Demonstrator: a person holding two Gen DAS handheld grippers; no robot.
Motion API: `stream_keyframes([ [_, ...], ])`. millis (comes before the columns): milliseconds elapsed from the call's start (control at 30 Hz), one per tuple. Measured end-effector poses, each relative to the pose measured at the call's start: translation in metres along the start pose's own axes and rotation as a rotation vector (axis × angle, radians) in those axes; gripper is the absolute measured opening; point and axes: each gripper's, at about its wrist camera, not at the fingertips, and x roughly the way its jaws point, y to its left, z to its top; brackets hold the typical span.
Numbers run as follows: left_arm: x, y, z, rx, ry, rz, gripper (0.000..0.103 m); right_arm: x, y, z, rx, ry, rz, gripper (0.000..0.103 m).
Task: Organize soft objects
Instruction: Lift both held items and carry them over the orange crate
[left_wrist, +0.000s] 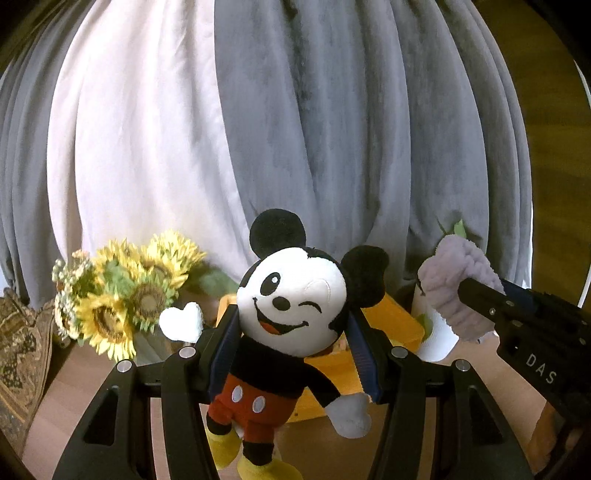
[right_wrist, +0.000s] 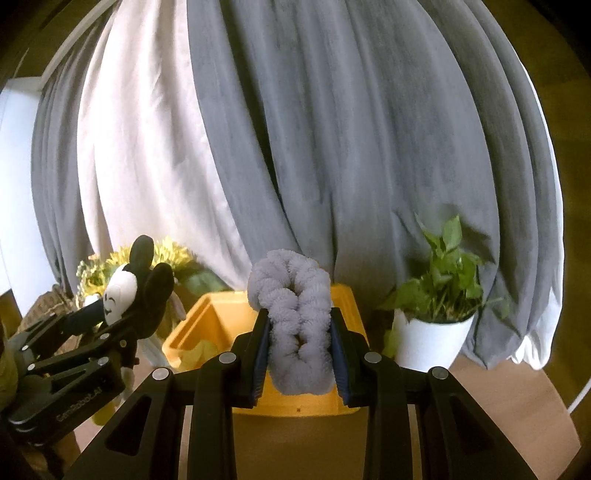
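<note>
Only your R view shows potted plant (right_wrist: 439, 291). L gripper (left_wrist: 291, 347) clamps mouse plush (left_wrist: 291, 302), R gripper (right_wrist: 300, 347) clamps lilac scrunchie (right_wrist: 295, 317); both aimed slightly down over yellow bin (right_wrist: 207, 325).

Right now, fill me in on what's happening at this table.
A person holds a gripper in each hand. The left gripper is shut on a Mickey Mouse plush, the right gripper on a fluffy lilac scrunchie. Both are held up in front of a yellow bin, with nothing dropped in yet.
</note>
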Motion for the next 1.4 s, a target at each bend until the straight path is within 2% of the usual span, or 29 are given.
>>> stream_keyframes([
  [300, 0.014, 0.006, 0.023, 0.037, -0.042, -0.003, 0.056, 0.009, 0.006, 0.022, -0.020, -0.048, 0.007, 0.031],
  [700, 0.047, 0.011, 0.049, 0.087, -0.069, -0.004, 0.056, 0.042, 0.007, 0.047, -0.035, -0.060, 0.011, 0.031],
  [967, 0.085, 0.012, 0.052, 0.105, -0.024, -0.002, 0.056, 0.074, 0.005, 0.054, -0.050, -0.033, -0.002, 0.031],
  [1400, 0.164, 0.010, 0.033, 0.144, 0.094, -0.046, 0.056, 0.143, 0.001, 0.037, -0.049, 0.098, -0.012, 0.031],
])
